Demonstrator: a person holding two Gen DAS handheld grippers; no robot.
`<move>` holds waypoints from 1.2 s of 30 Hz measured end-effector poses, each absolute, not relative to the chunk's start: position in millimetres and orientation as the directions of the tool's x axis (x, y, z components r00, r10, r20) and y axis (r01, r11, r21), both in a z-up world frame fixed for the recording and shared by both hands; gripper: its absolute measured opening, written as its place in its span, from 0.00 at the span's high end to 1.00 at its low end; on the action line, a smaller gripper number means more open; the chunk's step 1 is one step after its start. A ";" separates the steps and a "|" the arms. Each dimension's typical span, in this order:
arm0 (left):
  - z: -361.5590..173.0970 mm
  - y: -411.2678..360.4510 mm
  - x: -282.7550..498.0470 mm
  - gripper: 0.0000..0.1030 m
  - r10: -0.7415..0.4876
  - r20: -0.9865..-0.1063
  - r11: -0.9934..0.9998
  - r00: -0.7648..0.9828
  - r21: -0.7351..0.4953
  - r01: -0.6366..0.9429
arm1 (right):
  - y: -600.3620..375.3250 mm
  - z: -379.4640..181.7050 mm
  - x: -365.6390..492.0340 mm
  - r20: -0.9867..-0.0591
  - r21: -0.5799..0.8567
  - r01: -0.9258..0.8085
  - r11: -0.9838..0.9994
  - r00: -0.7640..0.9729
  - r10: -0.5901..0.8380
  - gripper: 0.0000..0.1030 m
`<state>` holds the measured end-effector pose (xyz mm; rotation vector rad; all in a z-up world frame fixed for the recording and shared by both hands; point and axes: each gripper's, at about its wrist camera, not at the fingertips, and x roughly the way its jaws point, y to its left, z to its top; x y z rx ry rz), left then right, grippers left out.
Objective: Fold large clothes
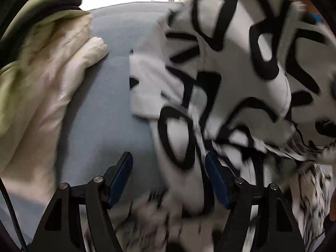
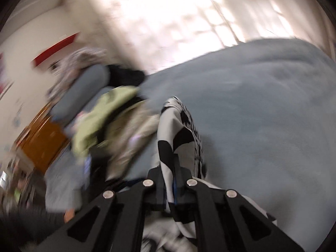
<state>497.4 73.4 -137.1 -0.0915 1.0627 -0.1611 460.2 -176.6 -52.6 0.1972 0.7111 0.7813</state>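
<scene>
**Right claw pinches the shirt**

Your right claw (image 2: 173, 185) is squeezed tight on the black-and-white shirt (image 2: 180, 130), lifting it over the blue bed (image 2: 262, 105). Your left claw (image 1: 169, 178) is wide open; the shirt (image 1: 220, 79) hangs between its fingers, not pinched.

Big black letters printed across white garment (image 1: 226, 67), beside cream clothes pile (image 1: 46, 79); blurred, creased, no word readable.

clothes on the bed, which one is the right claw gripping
The white garment with black lettering, pinched in the right claw; the cream and green ones lie piled aside.
</scene>
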 end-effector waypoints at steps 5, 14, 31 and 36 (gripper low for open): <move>-115.1 97.2 415.2 0.32 -0.237 -0.847 0.971 0.477 -0.188 0.149 | -154.8 -42.0 368.9 -0.557 0.261 -0.711 0.653 0.442 0.703 0.97; -111.4 133.6 276.3 0.32 -0.384 -0.851 0.923 0.358 -0.343 0.176 | -179.5 -85.1 236.0 -0.688 0.059 -0.624 0.779 0.540 0.485 0.92; -113.8 153.6 250.5 0.29 -0.630 -0.694 0.765 0.348 -0.633 0.120 | -238.4 -118.2 201.0 -0.601 0.591 -0.221 0.776 0.520 0.606 0.43; -131.0 161.3 276.7 0.29 -0.627 -0.696 0.756 0.349 -0.653 0.057 | -241.4 -143.2 220.7 -0.565 0.686 -0.122 0.717 0.531 0.632 0.43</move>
